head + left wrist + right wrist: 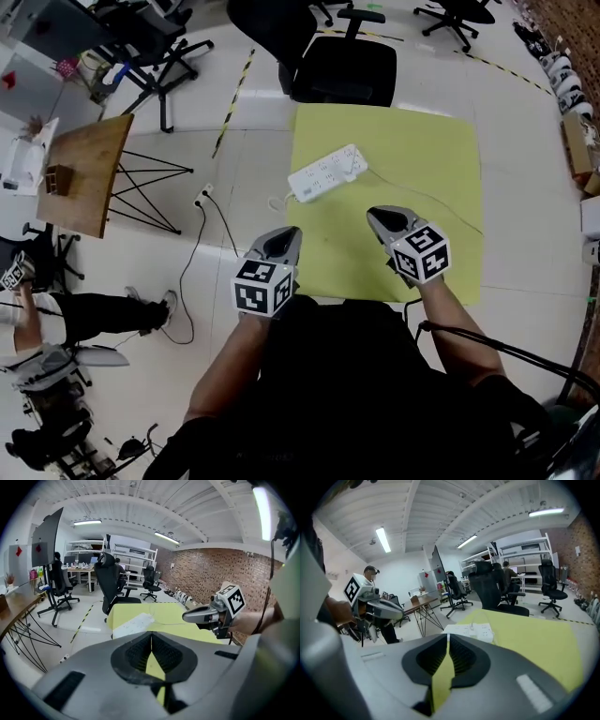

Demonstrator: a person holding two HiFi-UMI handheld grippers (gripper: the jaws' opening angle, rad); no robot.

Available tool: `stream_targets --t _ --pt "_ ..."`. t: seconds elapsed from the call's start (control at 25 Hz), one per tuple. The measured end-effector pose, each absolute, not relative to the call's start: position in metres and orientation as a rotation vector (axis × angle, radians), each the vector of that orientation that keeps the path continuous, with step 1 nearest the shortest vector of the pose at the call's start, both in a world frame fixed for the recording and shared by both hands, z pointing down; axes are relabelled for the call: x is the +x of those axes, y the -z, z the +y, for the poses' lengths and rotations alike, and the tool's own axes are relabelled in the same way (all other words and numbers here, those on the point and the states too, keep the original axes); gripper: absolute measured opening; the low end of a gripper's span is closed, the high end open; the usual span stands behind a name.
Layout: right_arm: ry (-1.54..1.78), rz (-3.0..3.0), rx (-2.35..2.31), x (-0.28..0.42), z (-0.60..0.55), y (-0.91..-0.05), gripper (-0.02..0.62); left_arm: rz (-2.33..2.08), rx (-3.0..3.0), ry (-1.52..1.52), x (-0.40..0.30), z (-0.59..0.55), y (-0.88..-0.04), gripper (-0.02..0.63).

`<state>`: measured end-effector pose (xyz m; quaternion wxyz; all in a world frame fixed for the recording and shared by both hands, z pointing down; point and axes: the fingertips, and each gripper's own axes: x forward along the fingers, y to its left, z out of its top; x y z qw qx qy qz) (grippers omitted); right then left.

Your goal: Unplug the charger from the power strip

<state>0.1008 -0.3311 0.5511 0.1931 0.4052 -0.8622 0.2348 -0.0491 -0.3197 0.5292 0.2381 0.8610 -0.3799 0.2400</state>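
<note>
On the mat [412, 141], ahead of both grippers, the strip [326, 173] is lying with the charger [353, 159] apparently sitting at its right end. For a clean pull, the strip is best pinned while the charger body, not the cable [427, 196], is drawn straight out. Left gripper [289, 234] is hovering clenched and empty. Right gripper [377, 217] is hovering all but clenched, touching nothing.

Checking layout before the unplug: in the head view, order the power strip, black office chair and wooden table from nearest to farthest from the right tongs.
1. Power strip, just ahead of the right tongs, on the yellow surface.
2. Black office chair, beyond the yellow surface's far edge.
3. Wooden table, far off to the left.
</note>
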Motion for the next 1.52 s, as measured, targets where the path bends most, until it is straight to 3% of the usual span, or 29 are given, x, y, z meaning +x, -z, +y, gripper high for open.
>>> stream_targets --t 0.52,1.08,1.52 --pt "-0.74 -2.334 1.125 0.116 -0.371 -0.611 0.044 -0.915 2.308 -0.791 -0.018 -0.34 -0.563 0.008" --pt "-0.7 -2.14 1.224 0.095 -0.425 -0.64 0.196 -0.782 2.263 -0.786 -0.037 -0.349 -0.601 0.008" --pt "-0.619 -2.086 1.25 0.092 -0.454 -0.65 0.201 -0.736 2.278 -0.805 -0.047 -0.349 -0.604 0.009"
